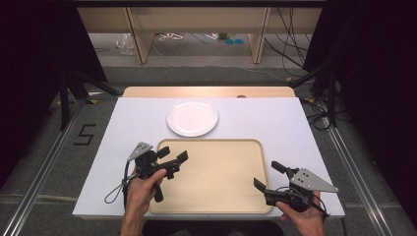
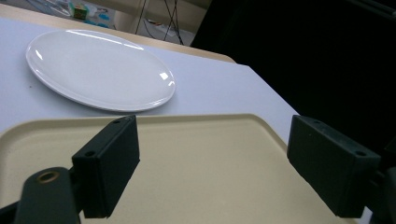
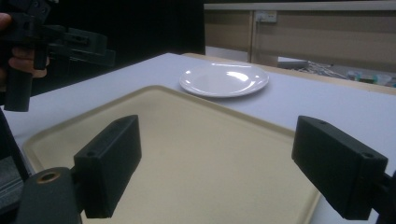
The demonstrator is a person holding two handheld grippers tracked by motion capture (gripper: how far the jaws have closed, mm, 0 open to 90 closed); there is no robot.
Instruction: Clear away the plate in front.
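Both claws are released and grasp nothing: the left gripper (image 1: 176, 160) hangs over the tray's (image 1: 216, 196) left edge, the right gripper (image 1: 267, 176) at its right edge. The plate (image 1: 192, 117) lies just beyond the tray. This looks like the approach step; next, one claw must reach forward to the plate's rim.

Surroundings of a white-covered table (image 1: 133, 123)

A strip of bare wood (image 1: 206, 92) is seen along the table's far edge, with a small dark mark set in it towards the right. A figure 5 (image 1: 84, 134) is marked on the grey floor to the left, beside a metal rail (image 1: 44, 169); a second rail (image 1: 355, 169) is laid along the right. Black curtains (image 1: 34, 44) are hung on both sides, and dark stand legs (image 1: 66, 96) are planted before them. Beyond the table, a pale wooden frame (image 1: 139, 34) is stood on the floor; under it, a white cord (image 1: 172, 36), blue discs (image 1: 234, 41) and a clear plastic item (image 1: 125, 45) are left lying. Black cables (image 1: 287, 46) are trailed at the right.
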